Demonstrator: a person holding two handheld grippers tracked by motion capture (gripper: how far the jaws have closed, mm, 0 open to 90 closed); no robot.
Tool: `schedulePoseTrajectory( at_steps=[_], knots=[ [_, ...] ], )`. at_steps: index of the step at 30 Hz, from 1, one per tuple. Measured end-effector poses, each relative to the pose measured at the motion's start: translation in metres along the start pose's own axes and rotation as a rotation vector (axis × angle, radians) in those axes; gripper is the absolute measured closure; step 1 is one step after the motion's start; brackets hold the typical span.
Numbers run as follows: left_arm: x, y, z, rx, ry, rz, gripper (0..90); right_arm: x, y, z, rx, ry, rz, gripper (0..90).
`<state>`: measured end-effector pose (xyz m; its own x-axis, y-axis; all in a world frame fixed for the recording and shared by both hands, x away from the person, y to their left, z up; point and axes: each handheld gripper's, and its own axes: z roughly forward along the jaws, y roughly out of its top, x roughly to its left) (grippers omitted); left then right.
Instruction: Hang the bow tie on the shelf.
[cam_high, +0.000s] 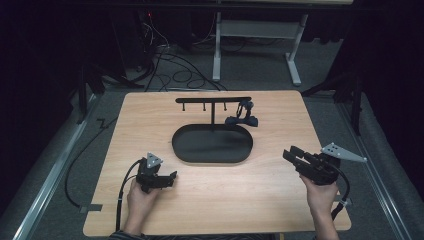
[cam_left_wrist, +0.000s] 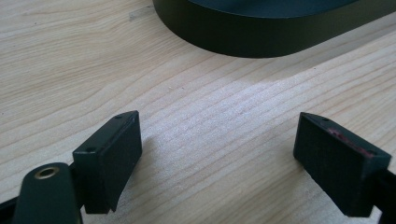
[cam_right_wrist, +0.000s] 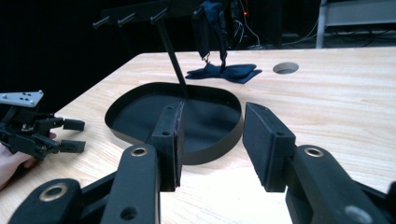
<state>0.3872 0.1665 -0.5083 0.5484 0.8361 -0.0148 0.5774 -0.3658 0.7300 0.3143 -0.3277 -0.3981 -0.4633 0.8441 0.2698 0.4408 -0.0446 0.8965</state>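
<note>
- left gripper (cam_high: 171, 177), lower left of the high view, jaws wide, nothing in them
- right gripper (cam_high: 289, 154), lower right, jaws parted, empty too
- black tray (cam_high: 186, 148) sits mid-frame, apart from both

No text, label, brand, number or sign can be read in any view: the light wooden table (cam_high: 280, 190), the black oval metal tray (cam_high: 212, 156) and its black hook stand (cam_high: 212, 100) bear no legible marking.
</note>
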Motion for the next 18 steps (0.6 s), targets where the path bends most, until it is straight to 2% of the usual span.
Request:
schedulePoseTrajectory(
  at_steps=[3, 18],
  knots=[
    [0.0, 0.0, 0.0, 0.0, 0.0, 0.0, 15.7, 0.0, -0.004, 0.003, -0.001, -0.004, -0.006, 60.3],
    [0.0, 0.0, 0.0, 0.0, 0.0, 0.0, 15.7, -0.002, -0.023, 0.018, 0.04, 0.01, 0.025, 59.7]
  ],
)
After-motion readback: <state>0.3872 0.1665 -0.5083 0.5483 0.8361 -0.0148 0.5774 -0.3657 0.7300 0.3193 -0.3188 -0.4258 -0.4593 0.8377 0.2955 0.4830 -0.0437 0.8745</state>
